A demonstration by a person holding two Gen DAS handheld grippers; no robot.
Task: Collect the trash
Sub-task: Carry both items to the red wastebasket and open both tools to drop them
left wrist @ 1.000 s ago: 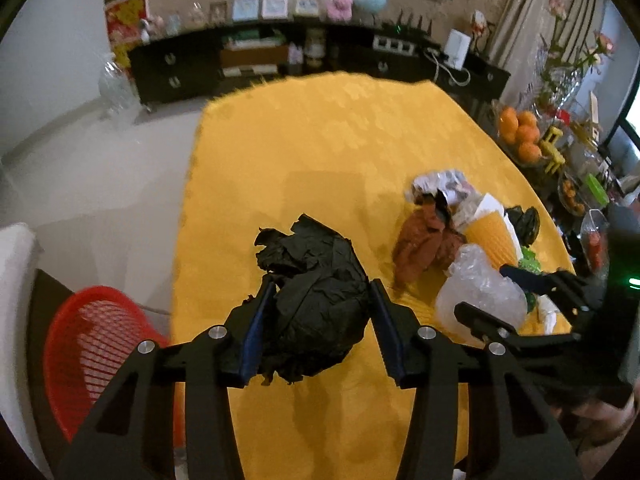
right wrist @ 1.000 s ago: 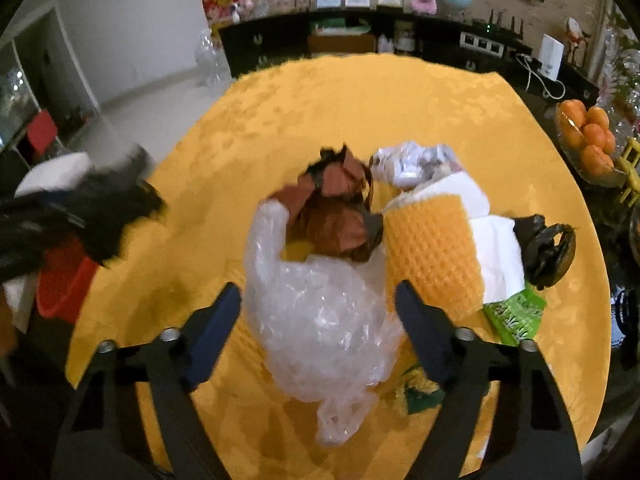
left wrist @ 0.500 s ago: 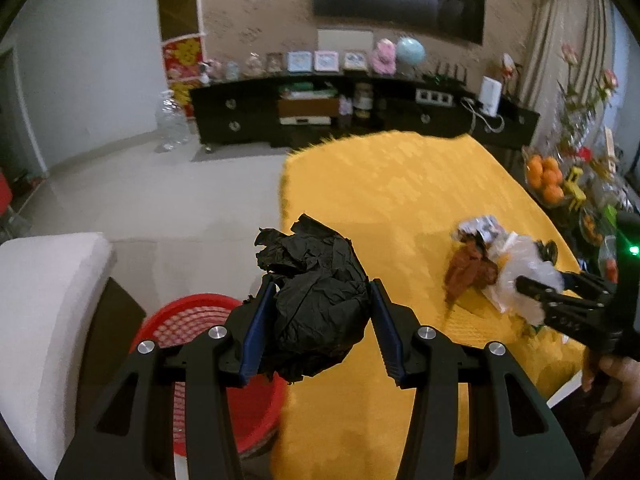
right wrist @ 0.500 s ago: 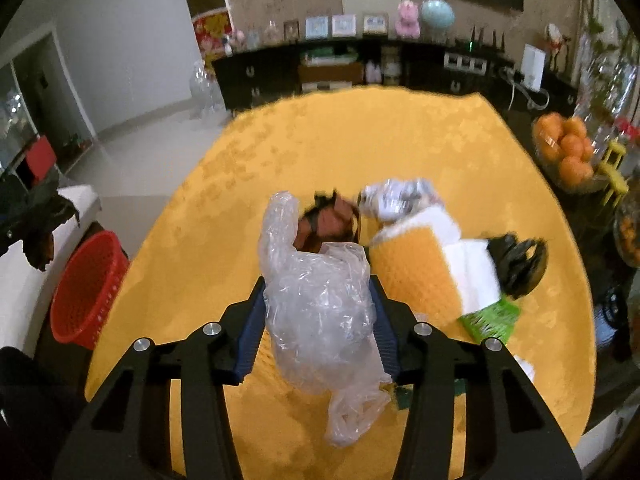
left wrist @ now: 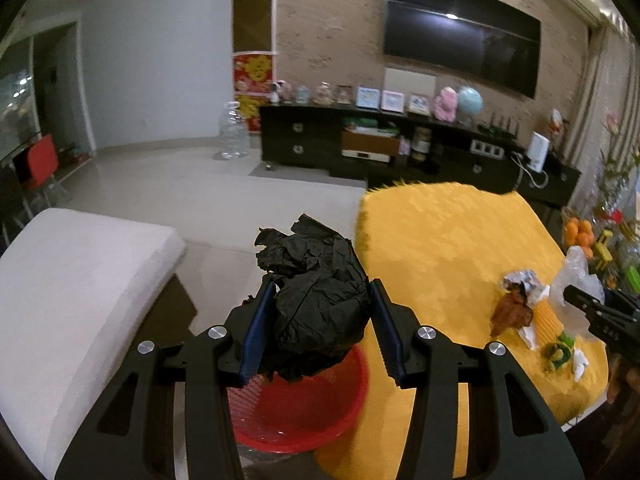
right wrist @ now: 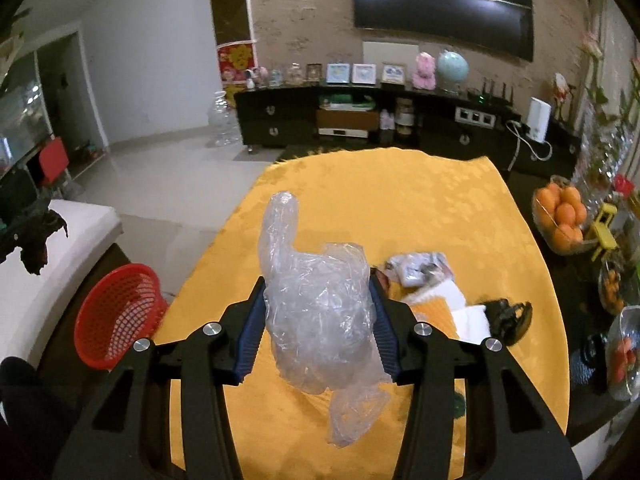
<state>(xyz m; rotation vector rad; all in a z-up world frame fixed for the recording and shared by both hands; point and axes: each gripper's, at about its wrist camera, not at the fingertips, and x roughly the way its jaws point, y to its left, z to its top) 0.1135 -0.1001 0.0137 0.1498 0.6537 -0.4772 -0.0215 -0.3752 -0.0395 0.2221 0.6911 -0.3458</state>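
My left gripper (left wrist: pixel 322 330) is shut on a crumpled black bag (left wrist: pixel 316 300), held in the air above a red basket (left wrist: pixel 304 408) that stands on the floor beside the table. My right gripper (right wrist: pixel 316 334) is shut on a crumpled clear plastic bag (right wrist: pixel 316 312), lifted above the yellow tablecloth (right wrist: pixel 380 208). More trash lies on the cloth: a brown paper wad (left wrist: pixel 512 314), a silvery wrapper (right wrist: pixel 420 268), an orange-and-white pack (right wrist: pixel 436 308), a black lump (right wrist: pixel 510 316) and a green wrapper (left wrist: pixel 560 354). In the right wrist view the red basket (right wrist: pixel 120 316) sits left of the table.
A white cushioned seat (left wrist: pixel 68 280) stands left of the basket. A bowl of oranges (right wrist: pixel 564 216) and glass dishes (right wrist: pixel 624 352) line the table's right side. A dark TV cabinet (right wrist: pixel 360 120) with frames and a globe runs along the far wall. A red chair (right wrist: pixel 52 160) is at far left.
My left gripper swung left off the table with the black bag, to above the red basket. My right gripper shut on the clear plastic bag and lifted it off the cloth.
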